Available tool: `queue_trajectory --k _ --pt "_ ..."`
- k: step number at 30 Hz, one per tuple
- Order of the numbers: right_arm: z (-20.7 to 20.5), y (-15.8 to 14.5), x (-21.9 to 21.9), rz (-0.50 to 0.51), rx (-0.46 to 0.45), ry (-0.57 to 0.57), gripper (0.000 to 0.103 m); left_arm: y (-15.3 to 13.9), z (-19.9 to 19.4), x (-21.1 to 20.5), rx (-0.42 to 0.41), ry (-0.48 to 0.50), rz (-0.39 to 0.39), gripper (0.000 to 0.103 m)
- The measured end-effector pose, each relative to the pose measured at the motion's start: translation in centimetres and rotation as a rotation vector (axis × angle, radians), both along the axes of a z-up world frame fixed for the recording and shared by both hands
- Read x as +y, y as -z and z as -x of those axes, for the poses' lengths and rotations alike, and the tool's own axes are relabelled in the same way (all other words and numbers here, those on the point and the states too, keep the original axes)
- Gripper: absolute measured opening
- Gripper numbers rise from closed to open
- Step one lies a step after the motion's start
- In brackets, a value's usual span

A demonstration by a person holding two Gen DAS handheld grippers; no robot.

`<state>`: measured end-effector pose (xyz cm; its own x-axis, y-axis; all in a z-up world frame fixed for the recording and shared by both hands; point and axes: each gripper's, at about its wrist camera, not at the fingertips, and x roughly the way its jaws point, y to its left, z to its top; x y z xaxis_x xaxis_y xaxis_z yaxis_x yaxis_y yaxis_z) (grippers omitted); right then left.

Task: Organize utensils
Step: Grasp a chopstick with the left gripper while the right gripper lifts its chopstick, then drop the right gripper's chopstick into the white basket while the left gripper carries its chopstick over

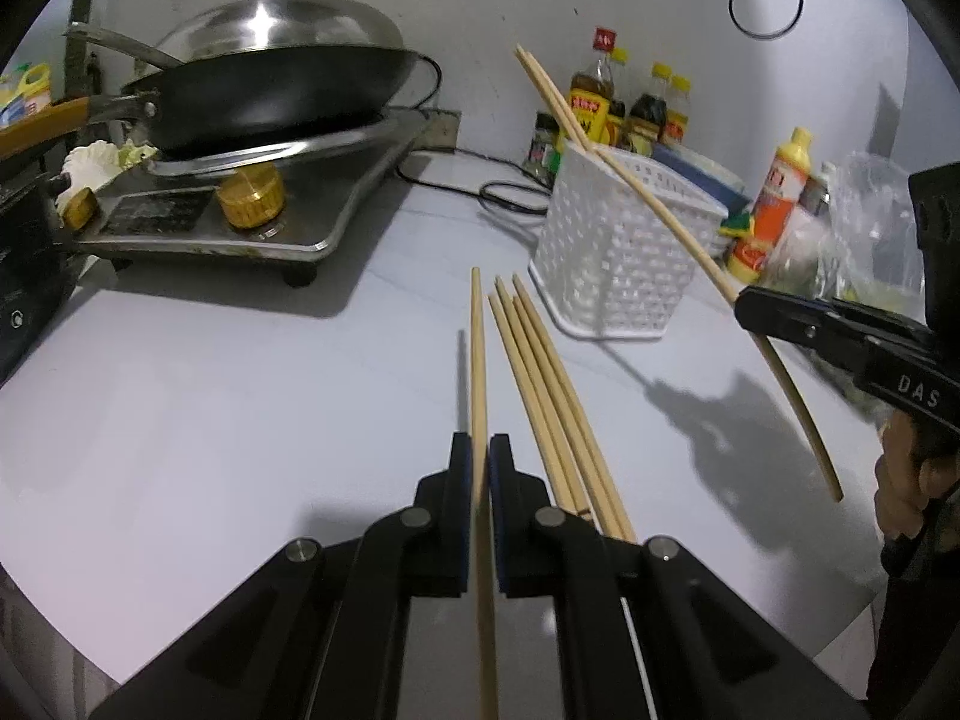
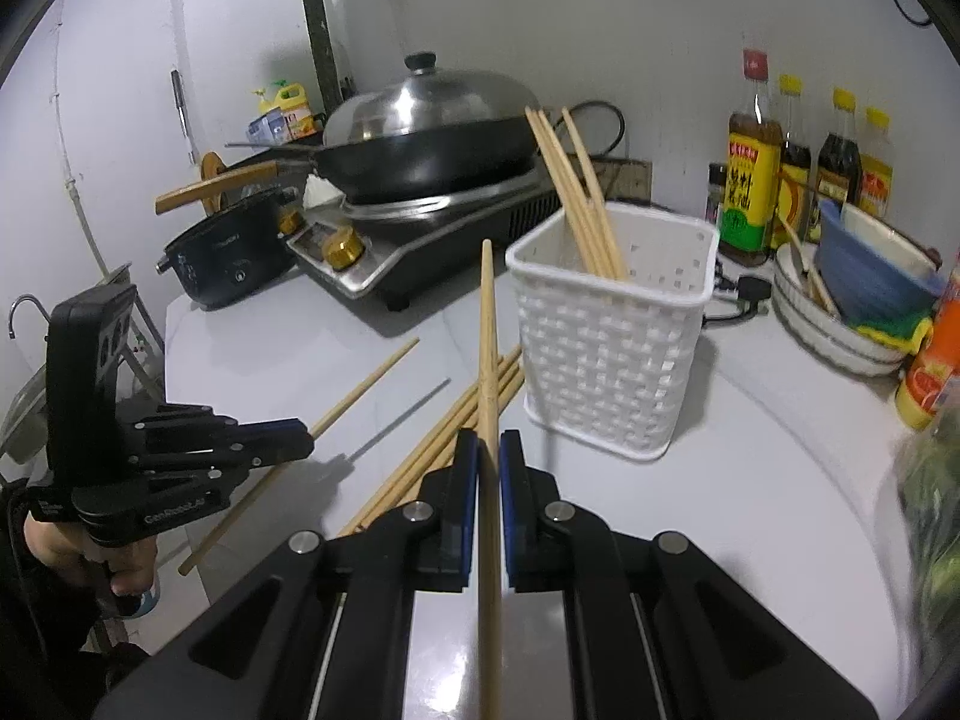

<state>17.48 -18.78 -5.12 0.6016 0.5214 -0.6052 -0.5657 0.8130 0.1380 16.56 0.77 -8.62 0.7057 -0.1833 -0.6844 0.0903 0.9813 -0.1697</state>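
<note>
In the left wrist view, my left gripper [image 1: 480, 450] is shut on a single wooden chopstick [image 1: 477, 360] that points away from me, lifted off the white counter. Several loose chopsticks [image 1: 552, 396] lie just to its right. Behind them stands a white perforated basket [image 1: 606, 252] with chopsticks [image 1: 543, 87] leaning out of it. My right gripper [image 1: 744, 306] is shut on another chopstick [image 1: 798, 414], held slanted in front of the basket. In the right wrist view, my right gripper [image 2: 489, 441] pinches its chopstick [image 2: 487, 330] left of the basket [image 2: 612, 354], and the left gripper [image 2: 306, 441] holds its chopstick [image 2: 366, 384].
A lidded wok [image 2: 420, 138] sits on a stove [image 2: 384, 264] at the back left, next to a black cooker [image 2: 222, 264]. Sauce bottles [image 2: 750, 180] and stacked bowls [image 2: 840, 306] line the back right. An orange bottle [image 1: 774, 198], a plastic bag [image 1: 864, 222] and a black cable [image 1: 498, 192] lie near the basket.
</note>
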Motion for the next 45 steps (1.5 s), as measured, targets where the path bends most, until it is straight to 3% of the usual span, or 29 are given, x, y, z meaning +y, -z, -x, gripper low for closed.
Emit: queue_trajectory --k 10,26,45 --pt "-0.8 -2.6 -0.9 -0.009 -0.045 0.014 0.007 -2.6 0.1 0.4 -0.065 -0.015 0.019 0.005" --pt "-4.7 -6.7 -0.8 -0.018 -0.136 0.003 0.007 -6.7 -0.4 0.5 -0.179 -0.030 -0.049 0.005" --pt "-11.2 -10.3 2.7 0.037 -0.212 -0.005 0.007 -7.2 -3.2 4.7 -0.227 -0.064 0.010 0.005"
